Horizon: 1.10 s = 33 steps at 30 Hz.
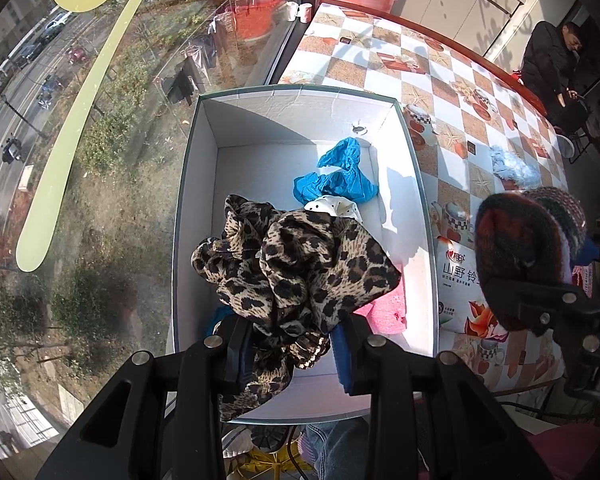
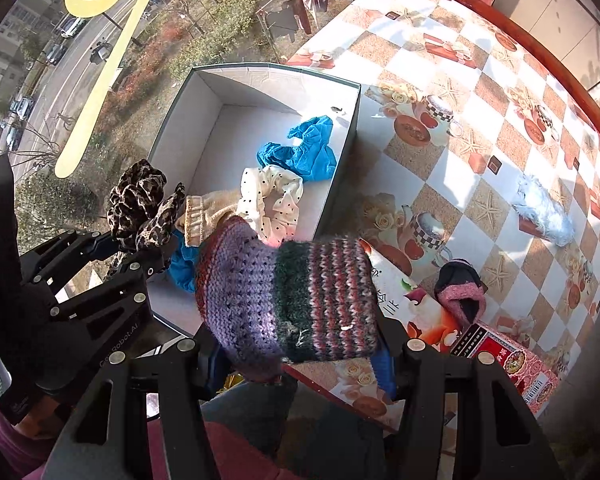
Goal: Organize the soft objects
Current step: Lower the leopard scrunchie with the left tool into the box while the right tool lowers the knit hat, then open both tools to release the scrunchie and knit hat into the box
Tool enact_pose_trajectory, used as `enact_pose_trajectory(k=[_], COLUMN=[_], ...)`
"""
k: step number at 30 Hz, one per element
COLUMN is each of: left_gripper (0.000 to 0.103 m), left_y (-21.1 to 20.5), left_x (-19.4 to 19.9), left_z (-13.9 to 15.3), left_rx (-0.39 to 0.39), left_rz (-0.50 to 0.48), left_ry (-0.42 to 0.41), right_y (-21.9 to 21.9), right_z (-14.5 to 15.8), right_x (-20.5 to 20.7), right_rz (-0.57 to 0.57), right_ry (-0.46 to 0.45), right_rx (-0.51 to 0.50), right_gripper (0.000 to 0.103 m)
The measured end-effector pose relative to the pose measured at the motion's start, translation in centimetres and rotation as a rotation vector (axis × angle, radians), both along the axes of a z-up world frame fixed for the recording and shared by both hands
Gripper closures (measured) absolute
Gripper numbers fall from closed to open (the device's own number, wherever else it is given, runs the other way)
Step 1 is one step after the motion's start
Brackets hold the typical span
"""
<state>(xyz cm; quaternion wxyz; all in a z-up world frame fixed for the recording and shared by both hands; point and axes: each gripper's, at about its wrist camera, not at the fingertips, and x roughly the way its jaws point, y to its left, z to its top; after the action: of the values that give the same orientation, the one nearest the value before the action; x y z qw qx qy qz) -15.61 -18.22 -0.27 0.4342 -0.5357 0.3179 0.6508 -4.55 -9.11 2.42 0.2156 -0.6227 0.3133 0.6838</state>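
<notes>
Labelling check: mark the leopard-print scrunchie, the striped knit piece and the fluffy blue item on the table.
leopard-print scrunchie point(image 1: 300, 268), left wrist view, bunched middle.
striped knit piece point(image 2: 300, 300), right wrist view, striped centre.
fluffy blue item point(image 2: 546, 212), right wrist view, its middle.

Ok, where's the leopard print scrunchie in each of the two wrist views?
Left wrist view: the leopard print scrunchie fills the lower centre, clamped in the left gripper over the white box.
Right wrist view: the scrunchie sits at mid left, above the left gripper.
Shared landmark: the blue shoe cover inside the box.
</notes>
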Motion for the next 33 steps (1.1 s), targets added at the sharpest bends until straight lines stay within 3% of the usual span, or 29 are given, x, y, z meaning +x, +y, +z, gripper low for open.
enact_pose_trajectory(k=[33], left_gripper=[0.068], left_y=[0.4], left_x=[-0.3], left_z=[-0.8], left_rx=[-0.04], left_rz=[0.022], left_ry=[-0.007], right_y=[-0.2], right_z=[-1.2], right_x=[-3.0], right_rz=[0.058], right_ry=[-0.005], right_rx=[-0.024], right_gripper=[0.046])
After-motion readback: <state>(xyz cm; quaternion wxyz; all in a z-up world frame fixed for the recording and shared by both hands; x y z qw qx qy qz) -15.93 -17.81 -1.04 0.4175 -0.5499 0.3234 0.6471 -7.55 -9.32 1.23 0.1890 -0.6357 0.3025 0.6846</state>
